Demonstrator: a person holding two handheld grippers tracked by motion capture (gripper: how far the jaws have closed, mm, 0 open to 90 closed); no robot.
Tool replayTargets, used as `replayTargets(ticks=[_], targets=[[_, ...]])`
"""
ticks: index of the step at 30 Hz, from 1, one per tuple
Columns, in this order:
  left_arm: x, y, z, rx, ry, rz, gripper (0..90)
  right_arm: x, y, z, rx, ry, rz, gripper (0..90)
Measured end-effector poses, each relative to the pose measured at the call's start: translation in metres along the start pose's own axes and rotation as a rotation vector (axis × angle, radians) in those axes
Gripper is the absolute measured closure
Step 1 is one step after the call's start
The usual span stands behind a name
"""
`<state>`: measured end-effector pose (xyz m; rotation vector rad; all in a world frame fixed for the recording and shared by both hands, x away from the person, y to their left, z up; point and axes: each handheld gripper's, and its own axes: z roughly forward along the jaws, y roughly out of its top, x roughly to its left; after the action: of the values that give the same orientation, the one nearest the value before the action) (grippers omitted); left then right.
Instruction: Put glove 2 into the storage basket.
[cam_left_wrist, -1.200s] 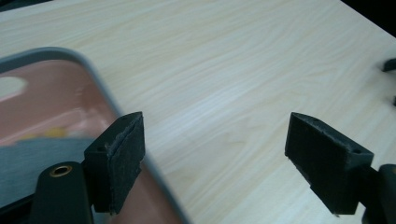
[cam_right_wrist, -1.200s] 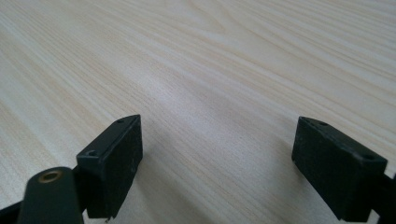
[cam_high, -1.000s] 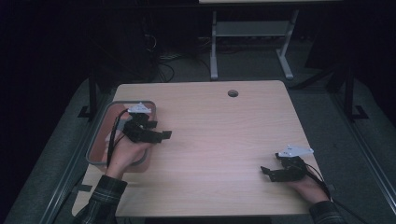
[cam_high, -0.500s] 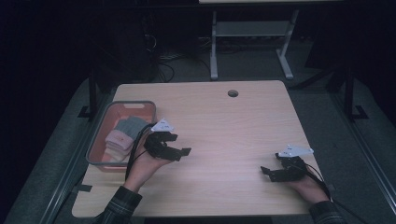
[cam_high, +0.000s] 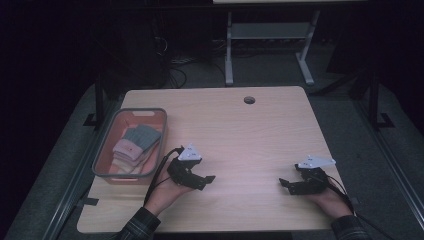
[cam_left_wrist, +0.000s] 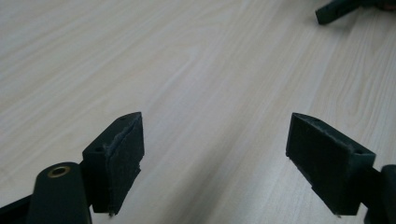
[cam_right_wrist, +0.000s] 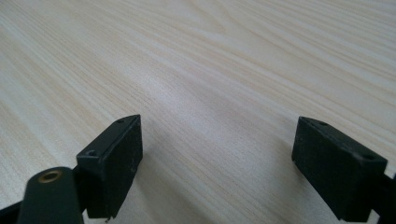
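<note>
My left gripper (cam_high: 204, 181) hovers low over the light wooden table (cam_high: 240, 135), left of centre, just right of the basket. Its jaws point right and stand wide apart; in the left gripper view the left gripper (cam_left_wrist: 219, 140) has only bare wood between its pads. My right gripper (cam_high: 285, 186) rests near the front right corner, pointing left. It is open too, and in the right gripper view the right gripper (cam_right_wrist: 217, 144) holds nothing. A tip of the right gripper (cam_left_wrist: 336, 9) shows far off in the left gripper view.
A pink basket with a grey rim (cam_high: 145, 111) stands at the table's left edge, holding several folded grey and pink cloths (cam_high: 132, 145). A round cable hole (cam_high: 249, 100) sits near the far edge. Beyond the table, a white frame (cam_high: 270, 35) stands on the dark floor.
My left gripper has moved from over the basket to the right and toward the near edge, uncovering the folded cloths. The right gripper has stayed put.
</note>
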<state>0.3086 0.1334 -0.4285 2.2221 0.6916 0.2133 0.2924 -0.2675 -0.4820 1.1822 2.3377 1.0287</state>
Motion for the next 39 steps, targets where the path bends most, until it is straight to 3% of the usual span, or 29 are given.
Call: replayTargets(ticks=[8,19,27,39], targets=[[-0.01,-0.012,0.018,0.05,-0.008,0.051,16.8,0.0,0.0,0.0,0.0,0.0,0.001,15.9],[-0.012,-0.025,0.035,0.091,0.004,0.099,13.3,0.0,0.0,0.0,0.0,0.0,0.001,15.8],[-0.011,-0.033,0.037,0.028,-0.008,0.1,12.3,0.0,0.0,0.0,0.001,0.0,0.001,15.9],[-0.012,-0.033,0.037,0.026,-0.017,0.104,12.5,0.0,0.0,0.0,0.001,0.0,0.002,15.8]])
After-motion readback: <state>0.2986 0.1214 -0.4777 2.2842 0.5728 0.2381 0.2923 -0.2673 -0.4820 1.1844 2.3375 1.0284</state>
